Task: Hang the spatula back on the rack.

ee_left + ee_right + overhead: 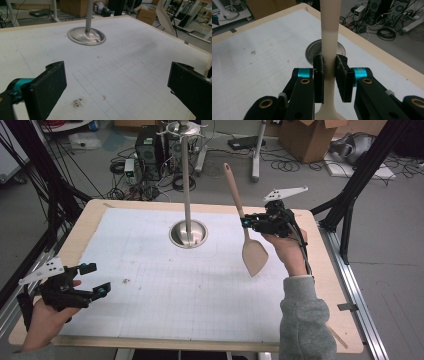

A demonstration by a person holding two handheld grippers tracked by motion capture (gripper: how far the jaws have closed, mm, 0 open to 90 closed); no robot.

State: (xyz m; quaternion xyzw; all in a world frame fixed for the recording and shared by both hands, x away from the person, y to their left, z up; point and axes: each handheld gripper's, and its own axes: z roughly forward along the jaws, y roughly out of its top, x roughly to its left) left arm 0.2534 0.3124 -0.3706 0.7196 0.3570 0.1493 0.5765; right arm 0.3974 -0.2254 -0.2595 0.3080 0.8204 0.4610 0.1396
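A beige spatula [247, 229] hangs in the air over the right part of the table, blade down and handle tilted up to the left. My right gripper [244, 222] is shut on its neck; in the right gripper view the two pads press on the spatula's handle [329, 45] from both sides. A metal stand [186, 180] rises from a round dished base [188, 234] at the table's far middle. My left gripper [95, 280] rests low at the near left corner, open with nothing between its fingers [47, 87].
A white gridded mat [165, 285] covers the wooden table [330, 290]. A small dark smudge [78, 102] lies on the mat near the left gripper. Beyond the far edge the floor holds cables, computer towers [148, 145] and cardboard boxes [310, 137].
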